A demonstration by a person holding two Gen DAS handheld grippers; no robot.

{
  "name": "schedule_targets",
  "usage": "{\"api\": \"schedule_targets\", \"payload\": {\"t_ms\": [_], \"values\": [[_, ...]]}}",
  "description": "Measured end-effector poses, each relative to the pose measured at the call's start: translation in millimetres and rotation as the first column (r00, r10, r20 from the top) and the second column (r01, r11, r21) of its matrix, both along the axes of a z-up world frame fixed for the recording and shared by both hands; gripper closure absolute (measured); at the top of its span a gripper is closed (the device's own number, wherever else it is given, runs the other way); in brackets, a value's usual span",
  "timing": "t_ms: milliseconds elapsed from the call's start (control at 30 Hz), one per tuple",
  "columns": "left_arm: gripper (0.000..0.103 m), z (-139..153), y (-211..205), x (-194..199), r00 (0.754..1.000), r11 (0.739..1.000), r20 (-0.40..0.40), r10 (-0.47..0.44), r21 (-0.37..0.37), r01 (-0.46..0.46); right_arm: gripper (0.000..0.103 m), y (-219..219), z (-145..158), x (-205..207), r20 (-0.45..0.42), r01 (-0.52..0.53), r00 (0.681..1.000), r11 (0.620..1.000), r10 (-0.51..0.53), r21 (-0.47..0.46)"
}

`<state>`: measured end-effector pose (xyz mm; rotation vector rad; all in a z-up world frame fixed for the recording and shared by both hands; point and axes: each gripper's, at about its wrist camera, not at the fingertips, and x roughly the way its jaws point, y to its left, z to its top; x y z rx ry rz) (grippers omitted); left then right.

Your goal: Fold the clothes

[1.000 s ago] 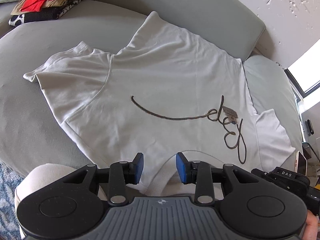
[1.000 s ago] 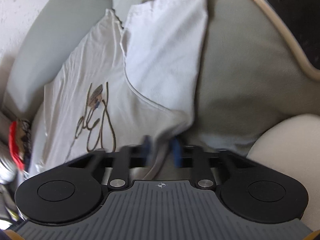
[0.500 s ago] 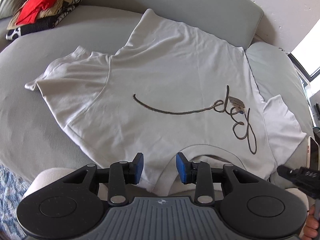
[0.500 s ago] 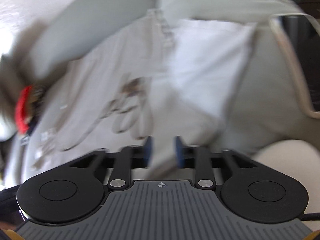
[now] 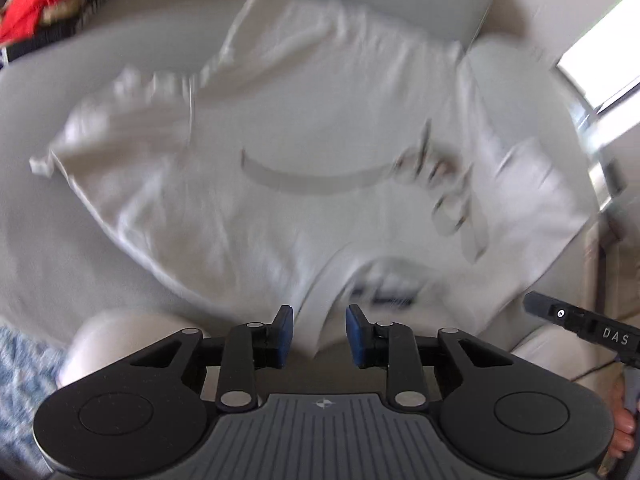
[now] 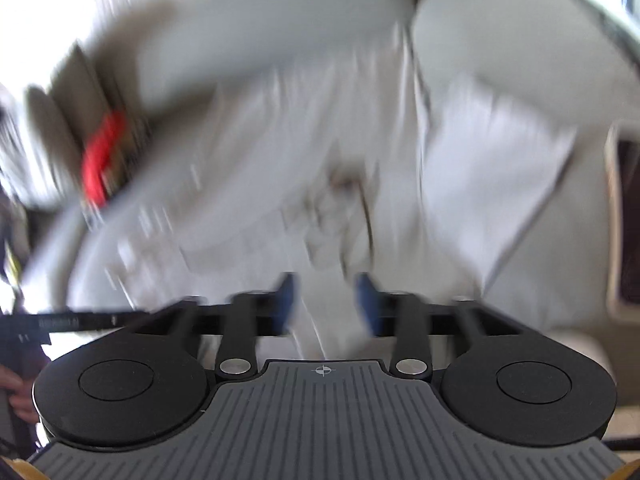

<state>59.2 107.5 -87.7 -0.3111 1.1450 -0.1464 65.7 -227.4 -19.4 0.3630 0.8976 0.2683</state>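
Shirt (image 5: 320, 128) lies spread flat on the sofa (image 5: 60, 240) ahead of both hand-held grippers, left (image 5: 319, 334) and right (image 6: 325, 304), pads apart around collar-edge fabric; closing on one layer risks a skewed fold.

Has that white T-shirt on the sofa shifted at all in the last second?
Cannot tell. Both views are blurred by camera motion; the T-shirt lies spread against the sofa backrest much as before.
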Motion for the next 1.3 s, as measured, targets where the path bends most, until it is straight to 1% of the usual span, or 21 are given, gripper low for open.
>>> {"api": "schedule_targets", "payload": {"t_ms": [100,133,200,267,333,367,400,433,500,567,600,633,667,800,900,967,1067,1200,1233,1267,1300], "values": [[0.07,51,18,5,0.989,0.999,0.145,0.03,-0.022,-0.027,0.031,-15,44,14,0.105,0.067,0.992,0.996,-0.073,0.061],[0.068,67,25,9,0.981,0.999,0.191,0.044,-0.031,-0.039,0.027,-20,56,21,0.123,0.085,0.988,0.993,-0.094,0.08],[0.066,97,36,17,0.96,0.997,0.269,0.072,-0.047,-0.062,0.024,-28,74,36,0.142,0.112,0.982,0.988,-0.127,0.11],[0.06,122,45,29,0.94,0.995,0.327,0.095,-0.067,-0.077,0.02,-32,85,56,0.148,0.132,0.978,0.984,-0.149,0.117],[0.053,137,55,51,0.926,0.992,0.362,0.104,-0.098,-0.073,0.016,-34,89,81,0.15,0.147,0.975,0.983,-0.163,0.112],[0.045,142,60,63,0.92,0.991,0.376,0.107,-0.112,-0.07,0.016,-34,86,96,0.148,0.153,0.975,0.983,-0.167,0.101],[0.04,142,65,79,0.917,0.991,0.383,0.109,-0.109,-0.072,0.016,-34,81,112,0.146,0.157,0.975,0.984,-0.169,0.087],[0.035,138,70,98,0.918,0.993,0.382,0.106,-0.092,-0.077,0.016,-34,73,130,0.142,0.155,0.976,0.985,-0.165,0.075],[0.035,124,80,139,0.923,0.994,0.369,0.109,-0.045,-0.099,0.016,-35,48,175,0.107,0.155,0.981,0.986,-0.161,0.065],[0.042,93,90,185,0.938,0.992,0.327,0.115,0.016,-0.127,0.026,-38,19,223,0.057,0.164,0.984,0.985,-0.167,0.062],[0.045,76,95,208,0.947,0.989,0.298,0.121,0.04,-0.139,0.04,-40,3,247,0.028,0.176,0.984,0.983,-0.178,0.055],[0.053,59,100,231,0.954,0.987,0.27,0.128,0.062,-0.15,0.051,-42,-13,271,0.0,0.189,0.982,0.981,-0.189,0.047],[0.06,41,106,250,0.959,0.986,0.244,0.142,0.053,-0.159,0.053,-44,-29,294,-0.022,0.199,0.98,0.979,-0.199,0.043],[0.063,-20,121,313,0.964,0.983,0.195,0.178,0.014,-0.185,0.054,-47,-84,371,-0.051,0.225,0.973,0.974,-0.224,0.017],[0.062,-51,127,345,0.959,0.971,0.167,0.23,0.027,-0.237,0.05,-46,-113,417,-0.041,0.243,0.969,0.969,-0.245,-0.037],[0.061,-60,131,355,0.953,0.968,0.173,0.25,-0.013,-0.251,0.051,-45,-128,438,-0.023,0.243,0.97,0.969,-0.244,-0.039],[0.061,-70,136,364,0.945,0.961,0.177,0.275,-0.062,-0.268,0.051,-39,-138,457,-0.015,0.197,0.98,0.98,-0.197,-0.017],[0.06,-76,142,364,0.939,0.954,0.175,0.296,-0.101,-0.282,0.071,-23,-146,465,-0.027,0.114,0.993,0.989,-0.116,-0.091],[0.06,-77,143,364,0.937,0.952,0.175,0.302,-0.11,-0.286,0.095,-21,-146,463,-0.014,0.115,0.993,0.987,-0.117,-0.108],[0.06,-79,145,364,0.936,0.95,0.174,0.307,-0.12,-0.289,0.101,-21,-146,460,0.002,0.122,0.992,0.985,-0.123,-0.125],[0.06,-80,146,363,0.934,0.947,0.173,0.312,-0.129,-0.293,0.102,-20,-145,457,0.019,0.13,0.992,0.981,-0.129,-0.141]]}}
